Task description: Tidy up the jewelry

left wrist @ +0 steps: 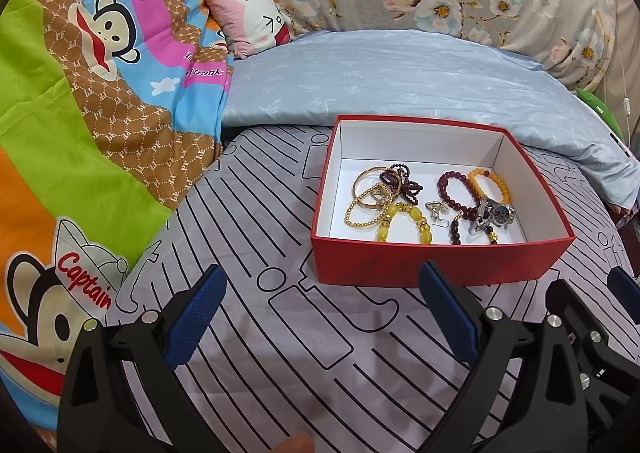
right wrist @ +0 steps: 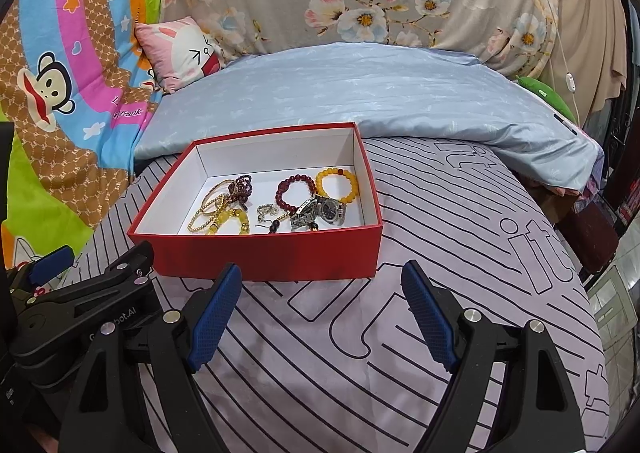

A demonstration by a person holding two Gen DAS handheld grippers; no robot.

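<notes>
Jewelry all sits in the red box on the bed, lid off, nothing loose on the sheet that I can see. Contents: gold bangles tangled with a dark bead string at the left, yellow bead bracelet in front of them, small silver piece mid-box, red bead bracelet and orange bead bracelet at the right, watch lying over their near edge. Left gripper is spread wide, empty, hanging over the sheet just short of the box's near wall. Right gripper likewise: jaws apart, holding nothing, short of the box front. Neither touches box or jewelry. My read: either the start or the tail end of the job, can't tell which; no sorting target visible besides this one box. If sorting goes on, the next move needs one gripper to go over the near wall and down onto a single piece. Watch or orange bracelet looks easiest; the left cluster is interlocked and likely drags neighbours.
</notes>
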